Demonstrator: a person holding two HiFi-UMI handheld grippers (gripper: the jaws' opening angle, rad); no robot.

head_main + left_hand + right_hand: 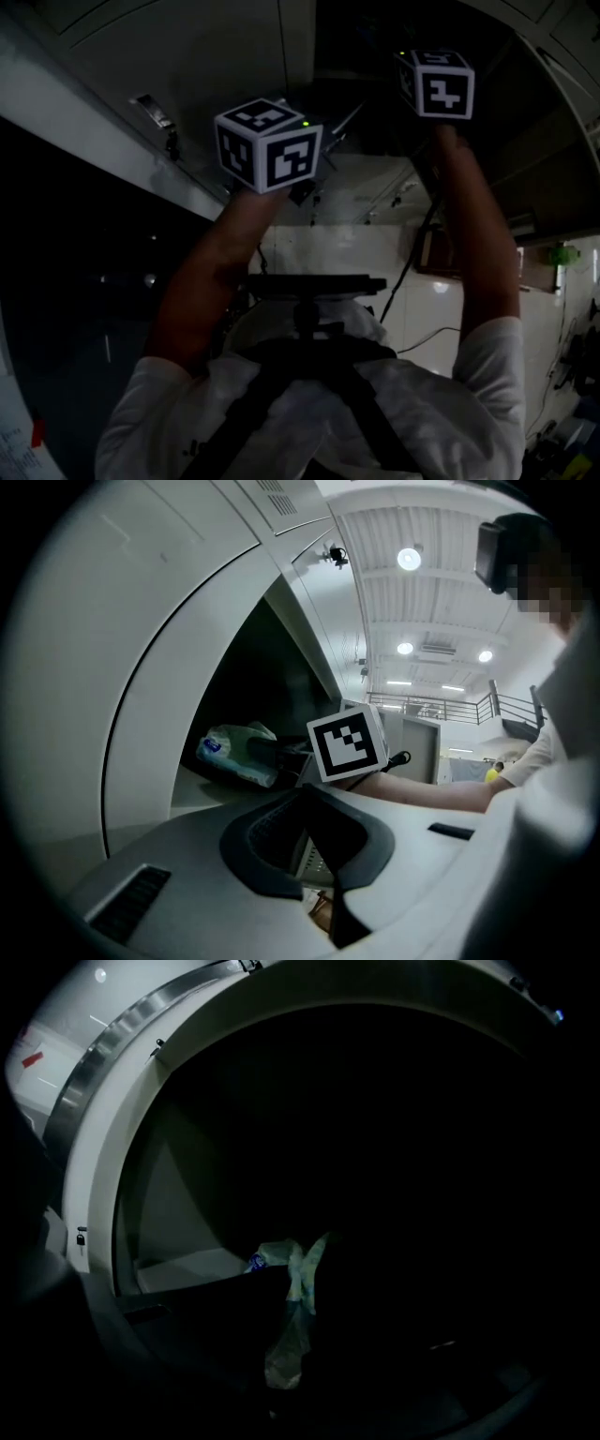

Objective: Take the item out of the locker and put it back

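Right claw (pixel 281 758) pinched tight on the plastic packet (pixel 230 752) in the locker (pixel 216 794) opening, left claw (pixel 307 794) closed, empty.

I can read no word or number here; the blue label (pixel 215 747) on the plastic packet (pixel 242 759) is too small.

Industrial hall: white locker (pixel 131 649); right of it a ribbed ceiling (pixel 441 602) with round lamps (pixel 409 559) and a railed gallery (pixel 441 705).
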